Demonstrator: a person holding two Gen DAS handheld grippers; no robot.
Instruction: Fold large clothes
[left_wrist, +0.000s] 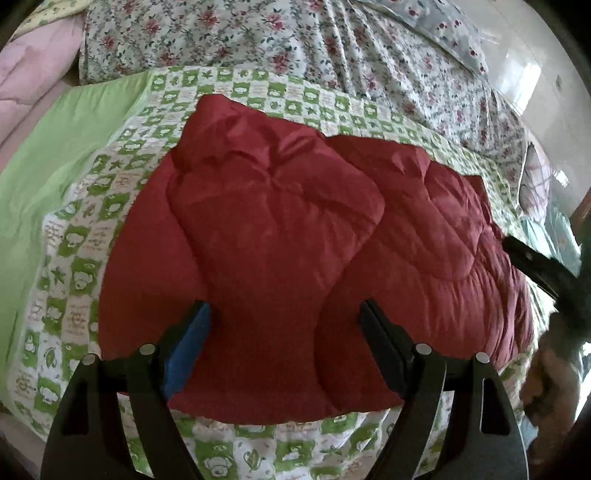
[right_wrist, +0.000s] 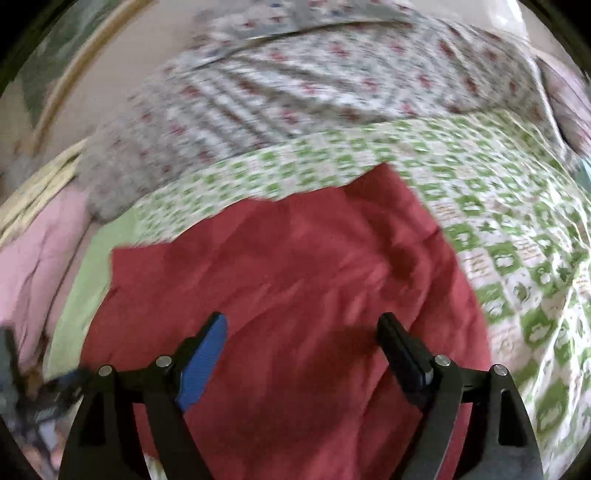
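Padded, quilted dark-red garment (left_wrist: 295, 240) lying part-folded on the green-and-white checked bedsheet (left_wrist: 74, 258) — further folds pending; left tongs (left_wrist: 284, 317) and right tongs (right_wrist: 303, 332) both hovering released.

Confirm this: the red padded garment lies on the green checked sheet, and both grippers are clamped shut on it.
Not quite. The red padded garment does lie on the green checked sheet, but neither gripper is shut. The left wrist view shows the left gripper with its jaws wide apart, and the right wrist view shows the right gripper open too.
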